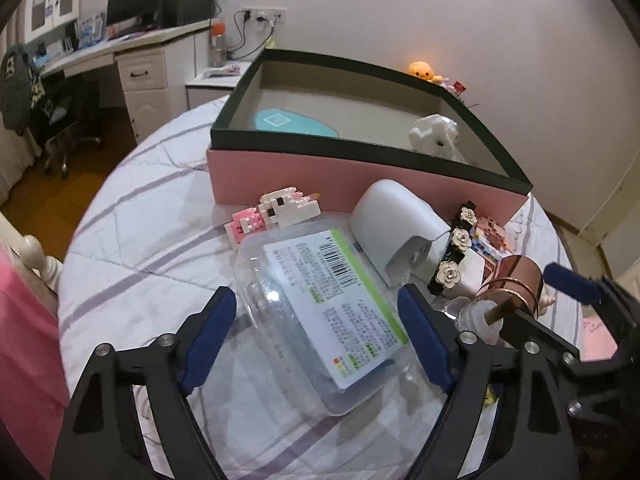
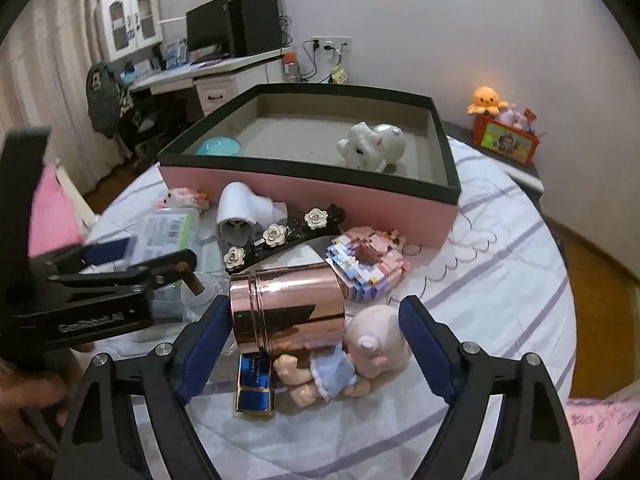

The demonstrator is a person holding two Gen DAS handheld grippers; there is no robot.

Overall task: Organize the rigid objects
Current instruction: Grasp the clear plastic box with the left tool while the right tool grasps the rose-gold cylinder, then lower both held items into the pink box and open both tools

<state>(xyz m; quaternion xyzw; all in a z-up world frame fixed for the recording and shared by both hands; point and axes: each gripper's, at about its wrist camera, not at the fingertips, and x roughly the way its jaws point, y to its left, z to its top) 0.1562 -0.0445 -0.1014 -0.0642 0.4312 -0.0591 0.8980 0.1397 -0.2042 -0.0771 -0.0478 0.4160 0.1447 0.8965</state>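
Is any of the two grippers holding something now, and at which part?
Nothing is held. The left gripper stands open around the clear plastic box; the right gripper stands open around the rose-gold can.

The bed (image 2: 500, 248), under a white quilt with purple stripes, fills mid-frame. On it: pink box (image 2: 320, 196) up top, clear plastic case (image 1: 320, 312) left, white holder (image 2: 244, 208), flower hair clip (image 2: 280, 236), brick model (image 2: 368, 264), rose-gold cylinder (image 2: 288, 308), doll (image 2: 344, 360) lower centre.

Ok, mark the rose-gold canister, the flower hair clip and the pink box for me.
rose-gold canister (image 2: 296, 304): right wrist view, on its shiny side wall.
flower hair clip (image 2: 276, 233): right wrist view, on the middle flower.
pink box (image 2: 320, 196): right wrist view, on the front pink wall.
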